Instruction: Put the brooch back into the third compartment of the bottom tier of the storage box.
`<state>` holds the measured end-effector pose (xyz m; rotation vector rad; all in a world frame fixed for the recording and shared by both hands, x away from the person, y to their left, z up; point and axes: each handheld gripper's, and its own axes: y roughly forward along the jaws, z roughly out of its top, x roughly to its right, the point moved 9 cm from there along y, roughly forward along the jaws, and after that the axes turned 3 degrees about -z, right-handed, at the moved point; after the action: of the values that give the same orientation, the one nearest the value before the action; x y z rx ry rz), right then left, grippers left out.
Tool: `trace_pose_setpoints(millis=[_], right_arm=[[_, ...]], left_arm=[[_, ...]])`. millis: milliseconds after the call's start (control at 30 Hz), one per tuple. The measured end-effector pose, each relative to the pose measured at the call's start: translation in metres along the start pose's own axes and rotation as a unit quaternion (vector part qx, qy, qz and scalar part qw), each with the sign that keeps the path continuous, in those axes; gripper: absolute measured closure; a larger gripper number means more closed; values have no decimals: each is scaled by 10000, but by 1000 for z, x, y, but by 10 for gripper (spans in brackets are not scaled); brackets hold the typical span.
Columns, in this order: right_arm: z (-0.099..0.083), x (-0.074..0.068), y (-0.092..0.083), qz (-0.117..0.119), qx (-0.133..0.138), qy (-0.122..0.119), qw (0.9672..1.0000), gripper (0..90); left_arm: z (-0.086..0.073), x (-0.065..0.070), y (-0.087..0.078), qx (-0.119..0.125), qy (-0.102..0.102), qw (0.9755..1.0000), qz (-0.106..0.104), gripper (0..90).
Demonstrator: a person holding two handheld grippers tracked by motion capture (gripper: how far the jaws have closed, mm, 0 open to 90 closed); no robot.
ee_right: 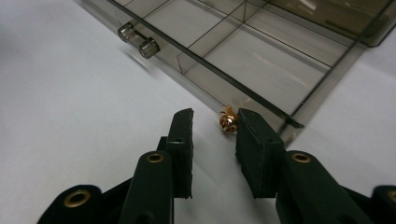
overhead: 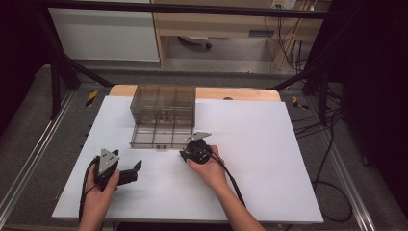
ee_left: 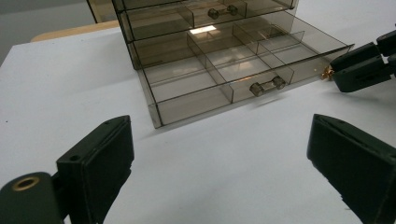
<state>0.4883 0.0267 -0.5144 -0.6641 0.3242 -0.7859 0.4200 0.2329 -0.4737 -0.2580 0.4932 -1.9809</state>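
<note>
A smoky clear drawer cabinet point(overhead: 163, 103) stands at the back of the white table, with its bottom drawer point(overhead: 161, 137) pulled out. The drawer point(ee_left: 219, 65) has several empty compartments and a clear bar handle point(ee_left: 266, 86). A small gold trinket point(ee_right: 228, 120) lies on the table against the drawer's front corner. My right gripper point(ee_right: 215, 115) is open around it: the trinket sits by the right-hand jaw's tip, and the other jaw stands clear of it. My left gripper point(overhead: 132, 172) rests at the front left of the table. It is wide open with nothing between its jaws point(ee_left: 219, 126) and faces the drawer.
The white tabletop point(overhead: 269, 159) has free room to the right and in front of the drawer. Black frame bars and cables run along both sides of the table. An upper drawer with its own handle point(ee_left: 222, 11) is shut.
</note>
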Motion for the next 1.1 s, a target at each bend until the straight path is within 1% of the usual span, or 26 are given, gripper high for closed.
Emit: trace_pose_setpoints(millis=[200, 367, 433, 533, 567, 600, 667, 733, 833, 867, 1000, 1033, 1100], right_arm=[[5, -4, 6, 9, -24, -75, 10000, 679], [9, -2, 10, -78, -97, -175, 9998, 806], [9, -1, 10, -93, -126, -190, 9997, 834], [9, -2, 9, -39, -141, -289, 9995, 850], [9, -3, 9, -5, -146, -309, 9994, 892], [9, -4, 8, 35, -151, -303, 9994, 900], [9, -6, 5, 91, -158, -301, 9994, 900], [8, -8, 1, 135, -176, -363, 9991, 900], [10, -9, -5, 133, -132, -432, 9989, 900], [11, -8, -5, 124, -96, -442, 9989, 886], [13, -4, -2, 2, -21, -499, 9988, 824], [12, -3, 0, -22, -56, -535, 9986, 812], [11, -3, 3, -63, -43, -616, 9981, 790]], left_arm=[[0, 1, 0, -1, 10, 10000, -11, 73], [0, 1, 0, 0, 24, 10000, -19, 73], [0, 1, 0, 3, 25, 10000, -23, 73], [0, 1, 1, -3, 26, 10000, -28, 73], [0, 1, 1, -6, 28, 10000, -28, 73], [0, 2, 1, -2, 30, 10000, -30, 73], [0, 2, 1, -8, 32, 10000, -34, 73], [0, 3, 1, -6, 46, 10000, -34, 73], [0, 2, 1, -10, 37, 10000, -27, 73], [0, 2, 1, -10, 34, 10000, -25, 73], [0, 3, 1, -9, 59, 10000, -28, 74], [0, 3, 1, -12, 53, 10000, -27, 73], [0, 3, 1, -13, 47, 10000, -30, 73]])
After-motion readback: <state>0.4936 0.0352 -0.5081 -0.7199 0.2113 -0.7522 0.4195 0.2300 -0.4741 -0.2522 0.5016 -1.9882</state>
